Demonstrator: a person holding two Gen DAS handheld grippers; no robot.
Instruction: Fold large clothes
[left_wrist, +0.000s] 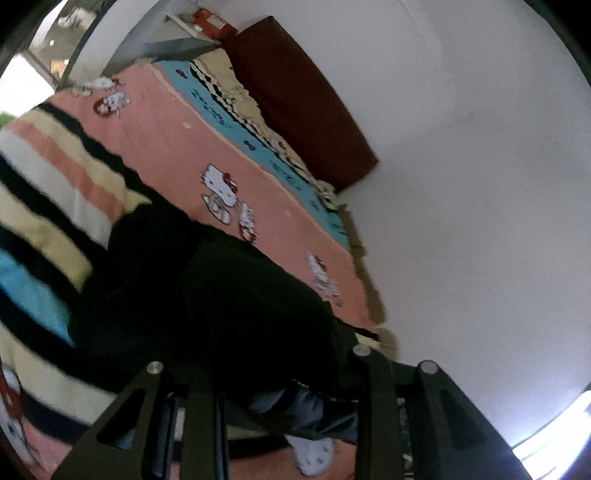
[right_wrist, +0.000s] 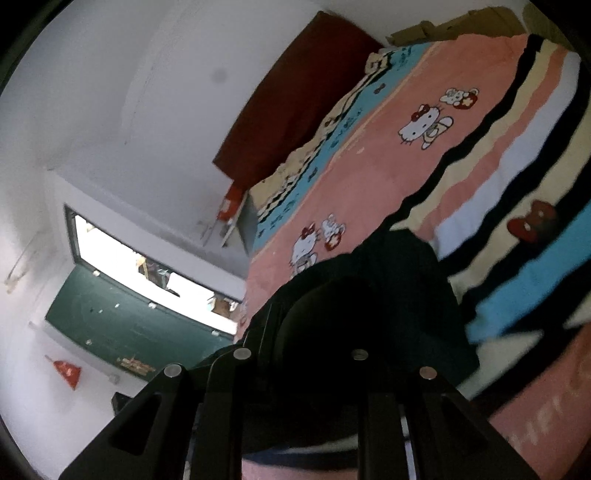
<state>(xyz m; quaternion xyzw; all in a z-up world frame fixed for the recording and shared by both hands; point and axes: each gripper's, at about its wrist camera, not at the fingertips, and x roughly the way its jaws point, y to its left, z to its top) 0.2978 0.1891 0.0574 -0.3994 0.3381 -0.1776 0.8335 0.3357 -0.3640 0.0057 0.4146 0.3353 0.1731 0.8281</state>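
Left gripper (left_wrist: 284, 373) tilted somewhat downward, fingers (left_wrist: 376, 398) nearly together, clamped on dark fabric. Right gripper (right_wrist: 299, 358) likewise angled down, fingers (right_wrist: 221, 398) narrowly set, pinching dark cloth bunched between them.

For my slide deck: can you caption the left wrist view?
Left gripper lifts a black garment above the pink cartoon-cat bedspread beside a white wall.
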